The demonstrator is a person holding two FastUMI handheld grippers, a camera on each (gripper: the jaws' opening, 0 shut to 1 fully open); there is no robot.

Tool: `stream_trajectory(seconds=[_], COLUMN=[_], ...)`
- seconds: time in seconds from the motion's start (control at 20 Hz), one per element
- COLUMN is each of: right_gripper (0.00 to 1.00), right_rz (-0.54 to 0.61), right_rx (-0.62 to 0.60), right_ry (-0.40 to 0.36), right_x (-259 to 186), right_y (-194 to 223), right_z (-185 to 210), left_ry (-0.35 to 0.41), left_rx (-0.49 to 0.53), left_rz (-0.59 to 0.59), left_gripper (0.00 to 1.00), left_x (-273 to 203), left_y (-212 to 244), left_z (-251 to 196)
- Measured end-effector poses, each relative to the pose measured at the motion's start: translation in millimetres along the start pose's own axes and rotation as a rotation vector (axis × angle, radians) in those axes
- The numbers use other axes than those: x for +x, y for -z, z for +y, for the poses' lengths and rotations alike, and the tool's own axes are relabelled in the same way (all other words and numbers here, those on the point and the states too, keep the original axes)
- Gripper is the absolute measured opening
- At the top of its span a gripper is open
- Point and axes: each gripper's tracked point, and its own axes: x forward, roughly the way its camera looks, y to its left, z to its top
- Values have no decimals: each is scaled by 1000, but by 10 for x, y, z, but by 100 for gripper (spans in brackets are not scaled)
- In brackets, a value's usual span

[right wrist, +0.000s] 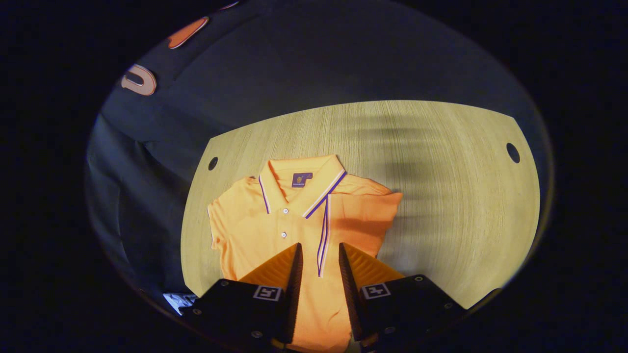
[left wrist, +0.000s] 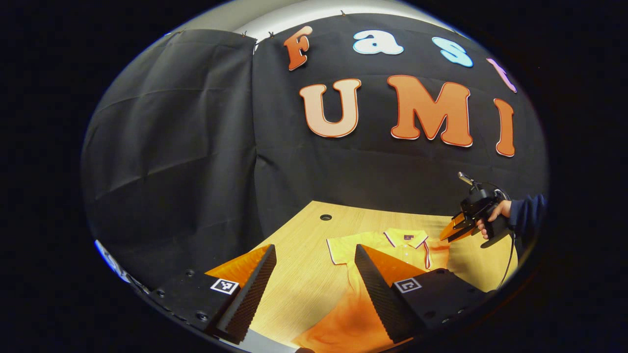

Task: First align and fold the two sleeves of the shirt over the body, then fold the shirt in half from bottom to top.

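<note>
An orange polo shirt [right wrist: 274, 220] lies flat on the wooden table [right wrist: 441, 196], collar toward the far edge. In the right gripper view, the sleeve on its right side [right wrist: 363, 211] is folded over the body, its striped hem running down the chest. The other sleeve [right wrist: 218, 225] lies spread out. My right gripper [right wrist: 320, 246] hovers above the shirt's middle, open with a narrow gap and nothing held. In the left gripper view, the shirt [left wrist: 387, 245] is ahead on the right. My left gripper [left wrist: 315, 250] is wide open above the table's near edge. The right gripper [left wrist: 458, 228] shows above the shirt's far side.
A hand [left wrist: 493, 215] in a dark blue sleeve [left wrist: 527, 211] holds the right gripper. The table has round cable holes [right wrist: 213, 163] [right wrist: 512, 153] near its far corners. The black cloth wall [left wrist: 196, 147] stands close behind the table. Bare wood lies right of the shirt.
</note>
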Motion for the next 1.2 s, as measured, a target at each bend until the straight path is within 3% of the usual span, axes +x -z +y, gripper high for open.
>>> stream_trajectory(seconds=[0.1, 0.2, 0.25, 0.3, 0.6, 0.8, 1.2], right_gripper=[57, 63, 55, 70, 95, 99, 99], right_rz=[-41, -93, -122, -152, -322, -412, -532], right_rx=[-20, -24, -21, -10, 112, 107, 149], right_ry=[27, 38, 39, 46, 112, 209, 346], right_x=[-125, -302, -392, -487, -1058, -1375, -1876], right_y=[-47, -91, -105, -113, -2, 235, 805], right_z=[-30, -10, 17, 20, 35, 35, 246], left_ry=[32, 86, 119, 148, 295, 386, 455], left_rx=[-25, -56, -70, -80, -77, -94, -30], left_rz=[43, 77, 101, 132, 378, 554, 811], left_gripper=[99, 99, 99, 99, 98, 97, 98], left_x=[162, 414, 562, 680, 1576, 2028, 2807], left_y=[70, 14, -12, -1, 316, 577, 1083], left_z=[22, -6, -50, -79, -194, -308, -590])
